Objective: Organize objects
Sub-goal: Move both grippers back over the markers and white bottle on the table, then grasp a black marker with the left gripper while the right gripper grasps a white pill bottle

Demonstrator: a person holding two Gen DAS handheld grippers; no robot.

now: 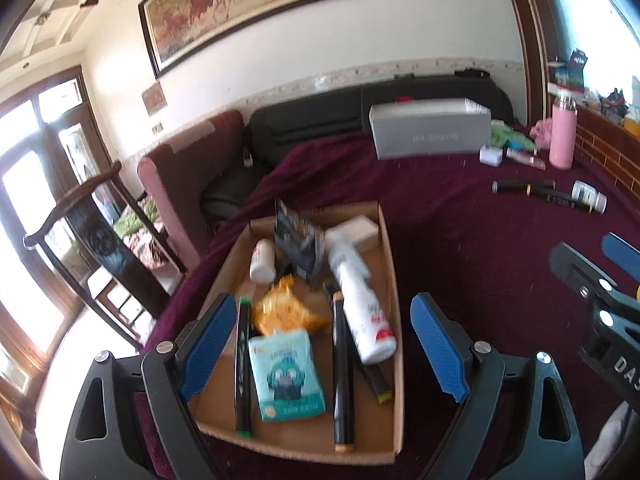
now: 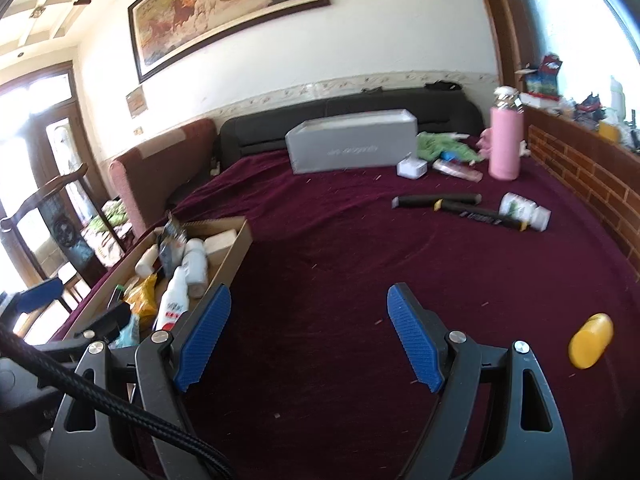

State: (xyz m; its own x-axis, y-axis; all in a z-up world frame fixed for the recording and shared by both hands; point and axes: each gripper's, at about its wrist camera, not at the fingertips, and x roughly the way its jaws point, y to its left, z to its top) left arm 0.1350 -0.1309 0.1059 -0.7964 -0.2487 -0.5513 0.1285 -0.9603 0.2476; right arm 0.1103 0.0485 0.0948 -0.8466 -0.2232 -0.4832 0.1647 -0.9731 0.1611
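Left claw wide open and empty above the shallow brown cardboard tray of bottles and markers, right claw open, empty over maroon bedspread, small yellow plastic bottle lying well to its right

Maroon cloth cover: soft, matt, napped like velvet, flecked with lint.
Cardboard tray: plain brown paperboard, matt, raw cut edges.
White spray bottle: smooth plastic, slight sheen.
Yellow snack packet: crinkled glossy film.
Teal tissue pack: smooth printed wrap.
Black markers: glossy plastic barrels.
Left gripper, right gripper: matt black plastic arms, ribbed blue pads, bright metal pins.
Pink flask: satin body, shiny metal collar.
Grey box: matt card.
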